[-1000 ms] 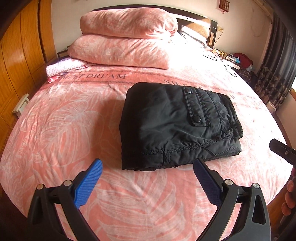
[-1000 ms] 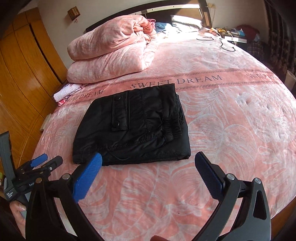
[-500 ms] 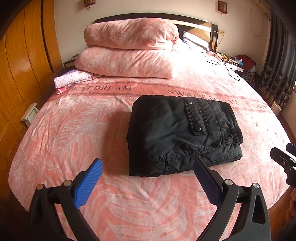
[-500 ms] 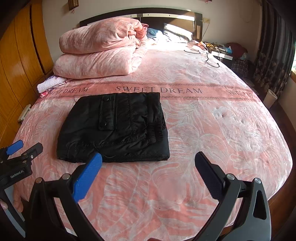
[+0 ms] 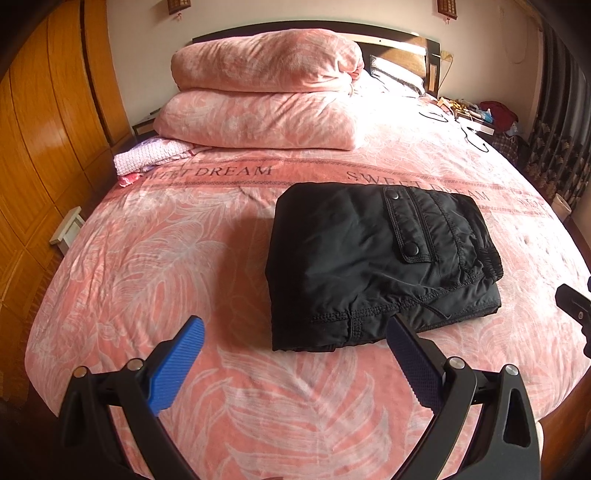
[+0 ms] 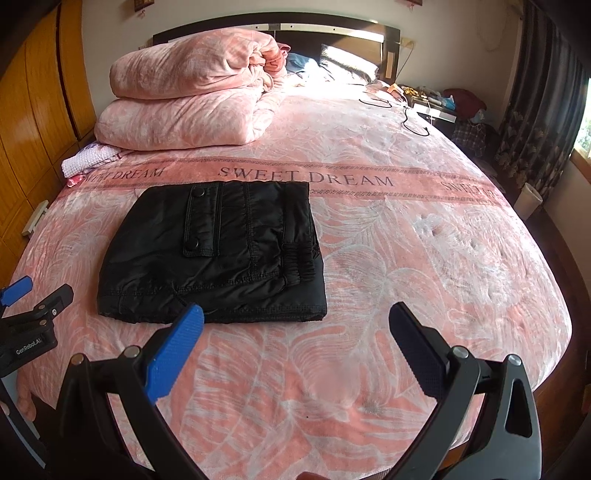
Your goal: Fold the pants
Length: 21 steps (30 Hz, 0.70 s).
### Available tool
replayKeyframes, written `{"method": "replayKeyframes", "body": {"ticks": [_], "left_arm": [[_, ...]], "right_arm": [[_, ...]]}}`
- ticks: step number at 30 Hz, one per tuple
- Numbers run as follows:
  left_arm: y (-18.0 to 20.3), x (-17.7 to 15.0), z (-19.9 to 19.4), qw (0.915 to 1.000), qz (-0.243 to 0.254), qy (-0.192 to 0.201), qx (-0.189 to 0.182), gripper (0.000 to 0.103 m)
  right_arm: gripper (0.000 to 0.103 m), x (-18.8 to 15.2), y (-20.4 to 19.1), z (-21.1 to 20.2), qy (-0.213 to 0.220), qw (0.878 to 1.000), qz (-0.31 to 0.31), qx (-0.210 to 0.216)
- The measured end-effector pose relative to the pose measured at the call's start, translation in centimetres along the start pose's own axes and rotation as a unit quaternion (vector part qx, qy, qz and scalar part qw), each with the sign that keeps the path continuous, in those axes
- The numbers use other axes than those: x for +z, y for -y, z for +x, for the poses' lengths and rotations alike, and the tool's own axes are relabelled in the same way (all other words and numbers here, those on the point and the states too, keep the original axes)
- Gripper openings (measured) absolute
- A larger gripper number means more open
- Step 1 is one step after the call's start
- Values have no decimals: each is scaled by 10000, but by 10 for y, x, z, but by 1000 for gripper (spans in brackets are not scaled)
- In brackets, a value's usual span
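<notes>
The black padded pants point(image 5: 380, 266) lie folded into a compact rectangle on the pink leaf-print bedspread point(image 5: 147, 258), nearer the foot edge of the bed than the headboard, just below the printed "SWEET DREAM" band point(image 6: 306, 177). A flap pocket with two snap buttons point(image 5: 406, 229) faces up, and the elastic waistband bunches along the bundle's right side in the left wrist view. The stitched hem edge faces the foot of the bed.

The left gripper point(image 5: 295, 362) hangs over the foot edge, its blue-padded jaws spread wide and holding nothing; the right-hand pad sits just in front of the pants' near edge without clearly touching it. The right gripper point(image 6: 295, 343) is also spread wide and empty, over bare bedspread right of the bundle's near corner. Each gripper shows at the margin of the other's view.

Up by the dark wooden headboard point(image 6: 332, 26), a folded pink quilt stack point(image 5: 258, 107) sits at the bed's left side, with a small pale knitted cloth point(image 5: 151, 157) at the left edge beside it. An orange wooden wardrobe point(image 5: 44, 129) runs along the left.
</notes>
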State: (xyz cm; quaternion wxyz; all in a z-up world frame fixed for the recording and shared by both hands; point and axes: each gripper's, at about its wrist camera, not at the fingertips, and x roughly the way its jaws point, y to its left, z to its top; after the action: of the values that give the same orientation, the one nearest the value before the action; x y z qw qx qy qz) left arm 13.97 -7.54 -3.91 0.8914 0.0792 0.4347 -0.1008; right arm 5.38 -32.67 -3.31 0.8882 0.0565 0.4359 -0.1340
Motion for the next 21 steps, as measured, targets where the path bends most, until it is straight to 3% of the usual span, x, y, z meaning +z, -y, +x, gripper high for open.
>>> {"method": "replayKeyframes", "body": {"ticks": [21], "left_arm": [[12, 4, 10, 9999, 86, -53, -105, 99]], "right_arm": [[100, -2, 0, 17, -132, 9999, 25, -107]]}}
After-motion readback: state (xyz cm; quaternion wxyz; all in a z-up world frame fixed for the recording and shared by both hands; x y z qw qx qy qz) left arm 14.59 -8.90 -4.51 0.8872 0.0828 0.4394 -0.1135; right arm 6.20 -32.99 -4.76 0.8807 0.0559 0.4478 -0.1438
